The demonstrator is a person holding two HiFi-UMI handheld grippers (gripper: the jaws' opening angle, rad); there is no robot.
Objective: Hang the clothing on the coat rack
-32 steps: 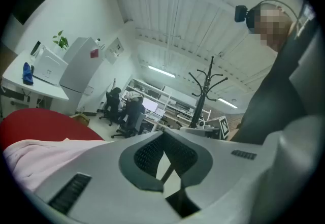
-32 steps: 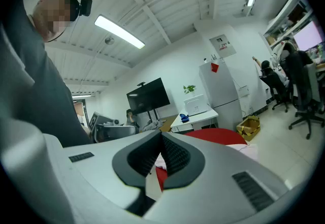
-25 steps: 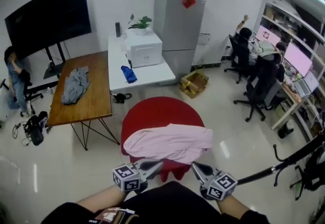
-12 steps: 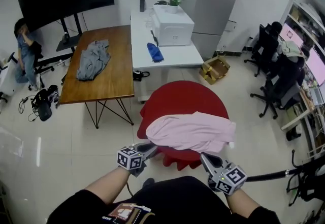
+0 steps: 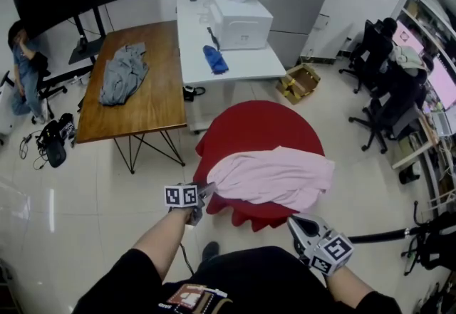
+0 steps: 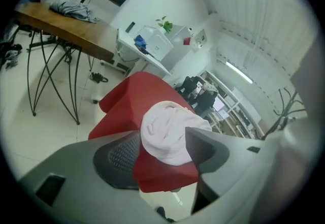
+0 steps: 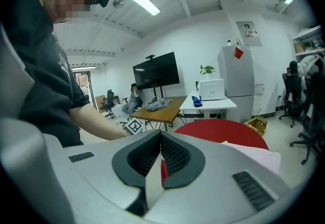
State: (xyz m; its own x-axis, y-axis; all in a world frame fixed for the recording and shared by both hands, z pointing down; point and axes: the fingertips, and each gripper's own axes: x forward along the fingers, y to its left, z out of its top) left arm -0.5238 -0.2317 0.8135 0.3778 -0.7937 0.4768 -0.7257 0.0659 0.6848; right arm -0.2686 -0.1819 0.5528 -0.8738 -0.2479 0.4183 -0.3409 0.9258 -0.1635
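A pink garment (image 5: 274, 176) lies crumpled on a round red table (image 5: 256, 124). My left gripper (image 5: 202, 195) is at the garment's left edge. Its jaws are opening, and the pink garment (image 6: 165, 131) shows through the gap of the left gripper (image 6: 162, 151) with no pad pressing on it. My right gripper (image 5: 299, 224) hangs low, just short of the table's near right rim. In the right gripper view the right gripper (image 7: 160, 159) has its jaws closed together with nothing held. The black coat rack (image 5: 426, 238) stands at the lower right, one arm reaching toward me.
A wooden table (image 5: 153, 102) carries a grey garment (image 5: 121, 74). Beside it a white table (image 5: 246, 67) holds a white box (image 5: 242, 21) and a blue item (image 5: 214, 60). A cardboard box (image 5: 299, 81) sits on the floor. Office chairs (image 5: 385, 102) are at right, a seated person (image 5: 25, 70) at left.
My left gripper has reached forward to the pink garment's left edge and its jaws have spread apart. The right gripper has dropped lower and stayed closed. The head view has shifted.
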